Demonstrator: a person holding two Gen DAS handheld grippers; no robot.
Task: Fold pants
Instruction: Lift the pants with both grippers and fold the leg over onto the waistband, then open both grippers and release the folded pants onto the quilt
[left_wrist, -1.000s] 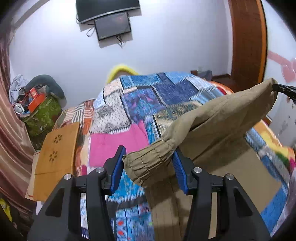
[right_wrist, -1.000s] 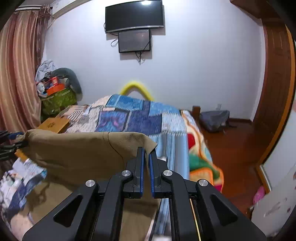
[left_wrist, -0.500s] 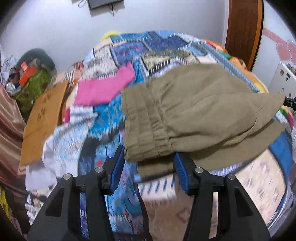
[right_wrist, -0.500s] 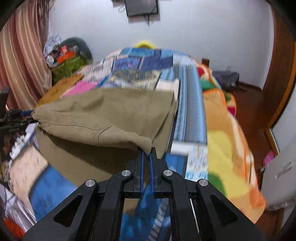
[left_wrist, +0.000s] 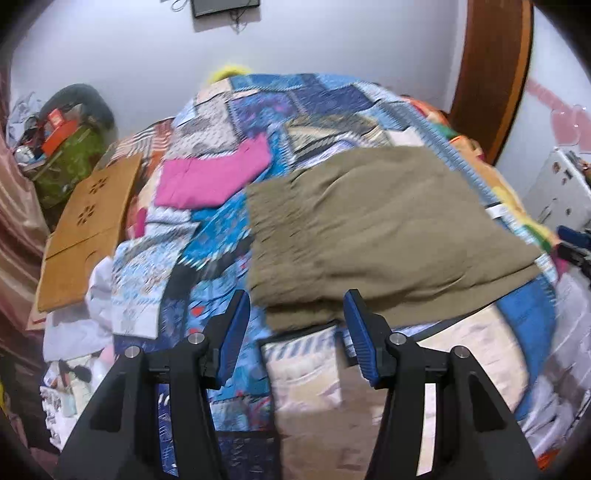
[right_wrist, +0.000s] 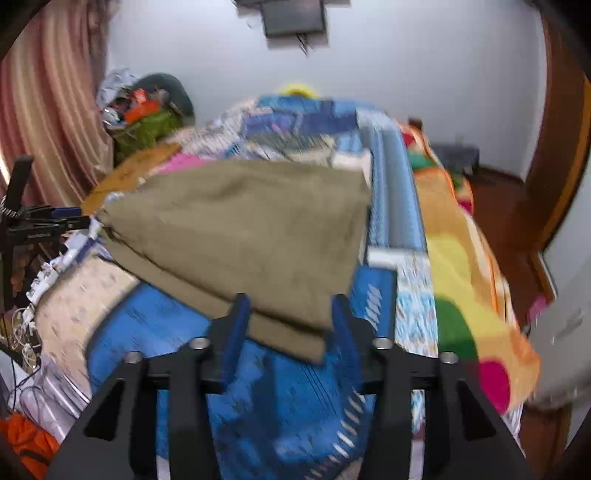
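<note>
— Where are your pants?

— Your olive pants (left_wrist: 373, 236) lie folded double in the centre of the frame, flat on the patchwork quilt (left_wrist: 229, 236) of the bed, the gathered waistband toward the left in the left wrist view.

— And your tongs?

— Your left tongs (left_wrist: 295, 328) are spread wide and released, the pants' near edge lying between the blue pads (left_wrist: 232, 332), gripped by neither. Your right tongs (right_wrist: 288, 328) are likewise parted, straddling the pants' near corner (right_wrist: 295, 332).

— Around that?

— A pink cloth (left_wrist: 210, 177) lies upper left of the pants; a brown board (left_wrist: 85, 229) sits at the far left.
</note>
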